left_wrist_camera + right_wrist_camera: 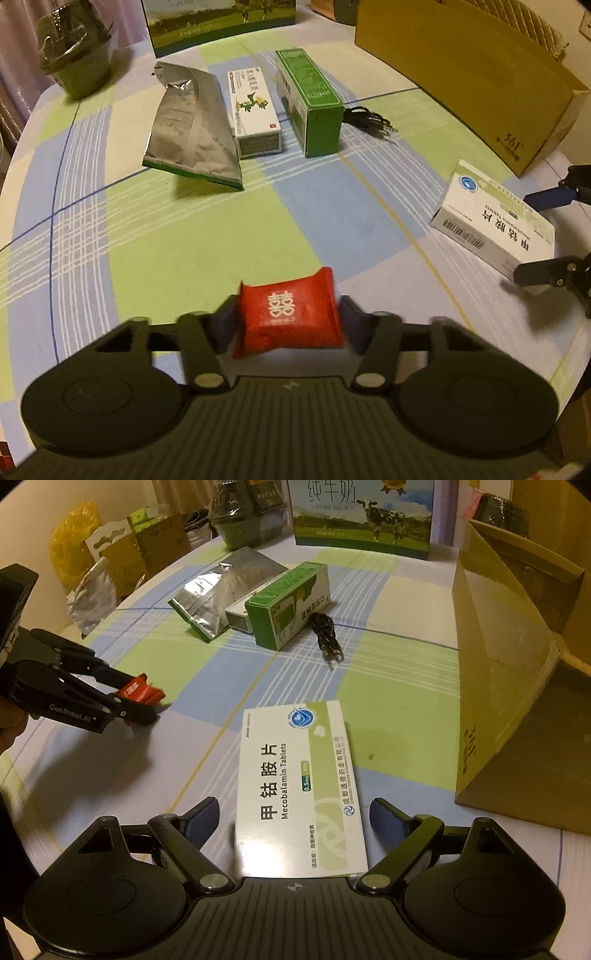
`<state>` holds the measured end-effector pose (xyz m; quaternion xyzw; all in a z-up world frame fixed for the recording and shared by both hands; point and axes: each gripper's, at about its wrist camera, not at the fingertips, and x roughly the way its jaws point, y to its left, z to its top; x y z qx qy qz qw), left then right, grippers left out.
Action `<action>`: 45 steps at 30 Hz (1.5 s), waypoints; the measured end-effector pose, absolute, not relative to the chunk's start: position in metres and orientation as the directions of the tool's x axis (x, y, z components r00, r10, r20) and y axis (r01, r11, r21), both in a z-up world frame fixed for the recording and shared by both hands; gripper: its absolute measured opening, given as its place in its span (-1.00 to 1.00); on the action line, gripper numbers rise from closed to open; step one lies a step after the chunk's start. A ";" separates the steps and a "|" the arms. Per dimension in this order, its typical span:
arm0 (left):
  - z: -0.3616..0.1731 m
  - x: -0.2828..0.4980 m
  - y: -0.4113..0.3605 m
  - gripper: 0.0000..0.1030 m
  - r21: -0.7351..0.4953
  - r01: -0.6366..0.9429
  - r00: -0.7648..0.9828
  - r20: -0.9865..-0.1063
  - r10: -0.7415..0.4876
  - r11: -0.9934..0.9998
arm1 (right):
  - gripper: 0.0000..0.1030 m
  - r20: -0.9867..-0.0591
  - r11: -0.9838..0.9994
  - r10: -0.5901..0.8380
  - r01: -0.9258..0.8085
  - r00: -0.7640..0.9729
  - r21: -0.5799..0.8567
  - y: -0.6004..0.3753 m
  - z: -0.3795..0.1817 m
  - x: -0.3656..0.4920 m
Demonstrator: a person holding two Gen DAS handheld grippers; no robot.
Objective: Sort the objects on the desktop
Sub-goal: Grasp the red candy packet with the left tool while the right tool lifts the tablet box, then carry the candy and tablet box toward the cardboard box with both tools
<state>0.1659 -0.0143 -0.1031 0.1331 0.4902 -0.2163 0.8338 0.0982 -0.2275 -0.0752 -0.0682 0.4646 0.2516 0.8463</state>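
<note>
We see a plaid-clothed counter (332,206) carrying a foil pouch (192,129), two upright-lying boxes (255,110), cable (369,118), tablet box (299,786), red packet (290,314), cardboard box (461,74).

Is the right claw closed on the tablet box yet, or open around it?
Open. The right claw straddles the white tablet box, with visible gaps between both pads and the box's long edges. The box lies flat on the tablecloth.

Milk carton (221,26) — top cut off; small white box (236,618) — mostly hidden.
</note>
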 end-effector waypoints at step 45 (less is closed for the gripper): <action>-0.048 0.083 -0.052 -0.25 0.004 0.465 0.517 -0.813 -0.267 0.885 | 0.33 -0.722 0.920 0.331 -0.377 0.607 0.105 -0.229 -0.015 0.052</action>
